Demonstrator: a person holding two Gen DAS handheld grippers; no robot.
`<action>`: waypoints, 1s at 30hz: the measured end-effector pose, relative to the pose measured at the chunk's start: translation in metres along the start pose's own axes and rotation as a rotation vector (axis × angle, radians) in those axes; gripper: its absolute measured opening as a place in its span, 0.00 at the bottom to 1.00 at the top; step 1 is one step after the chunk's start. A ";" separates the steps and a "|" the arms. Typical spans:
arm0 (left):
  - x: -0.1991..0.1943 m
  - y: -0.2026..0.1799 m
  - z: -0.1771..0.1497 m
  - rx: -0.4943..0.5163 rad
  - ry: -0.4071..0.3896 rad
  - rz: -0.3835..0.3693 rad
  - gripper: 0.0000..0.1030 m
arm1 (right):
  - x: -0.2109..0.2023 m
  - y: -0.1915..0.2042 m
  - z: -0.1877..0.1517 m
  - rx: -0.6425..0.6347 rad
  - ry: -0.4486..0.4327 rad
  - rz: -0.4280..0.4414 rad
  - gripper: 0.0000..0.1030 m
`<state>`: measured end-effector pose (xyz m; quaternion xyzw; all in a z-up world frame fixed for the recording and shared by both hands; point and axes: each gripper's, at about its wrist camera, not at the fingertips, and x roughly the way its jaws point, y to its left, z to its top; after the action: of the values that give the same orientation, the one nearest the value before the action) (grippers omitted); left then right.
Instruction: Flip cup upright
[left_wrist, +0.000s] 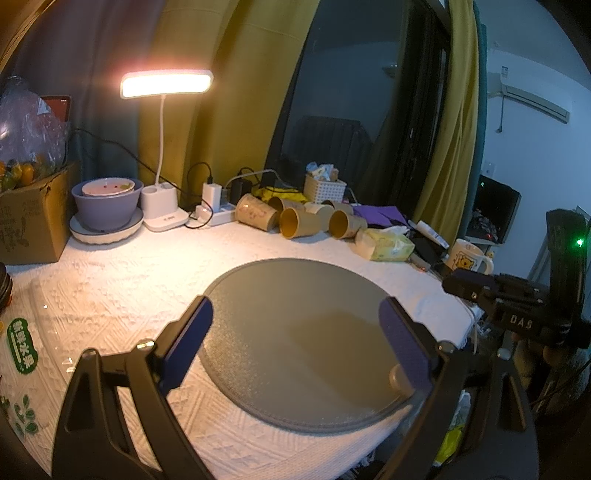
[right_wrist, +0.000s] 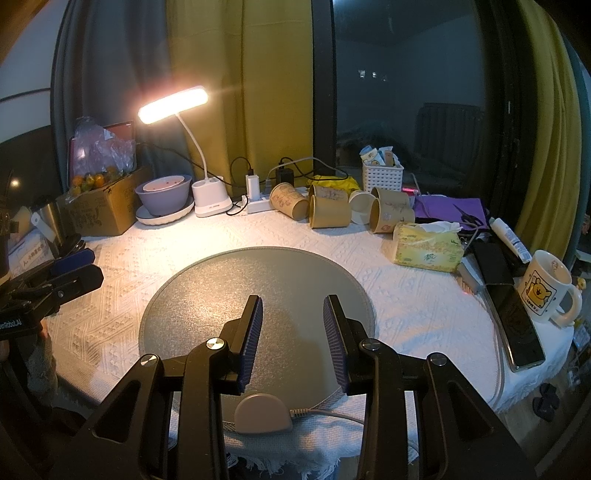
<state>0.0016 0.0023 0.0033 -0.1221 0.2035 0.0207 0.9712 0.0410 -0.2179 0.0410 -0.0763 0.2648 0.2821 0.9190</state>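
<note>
Worktop (right_wrist: 406, 295) under white textured cloth, lamp-lit. Round grey mat (right_wrist: 258, 280) at the near middle, nothing on it but claw shadows. Left claw (left_wrist: 295, 321) hovers over the mat, fingers spread wide, nothing between them. Right claw (right_wrist: 293, 317) likewise over the mat, fingers parted, empty. Brown paper cups (right_wrist: 328, 212) lie tipped on their sides in a cluster at the back edge, well apart from both claws. Tissue pack (right_wrist: 426, 245) just right of them. Bear mug (right_wrist: 546, 286) upright, far right.
</note>
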 end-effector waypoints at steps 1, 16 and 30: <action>0.000 0.000 0.000 -0.001 0.000 0.000 0.90 | 0.000 0.001 0.000 0.000 0.000 0.000 0.35; -0.001 -0.001 -0.001 0.006 0.000 0.000 0.90 | 0.000 0.000 0.001 0.000 0.001 0.001 0.35; 0.021 -0.003 0.017 0.005 0.035 0.009 0.90 | 0.014 -0.007 0.014 0.005 0.013 0.013 0.35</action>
<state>0.0273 0.0031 0.0106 -0.1191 0.2213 0.0224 0.9676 0.0606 -0.2128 0.0455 -0.0743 0.2722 0.2868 0.9155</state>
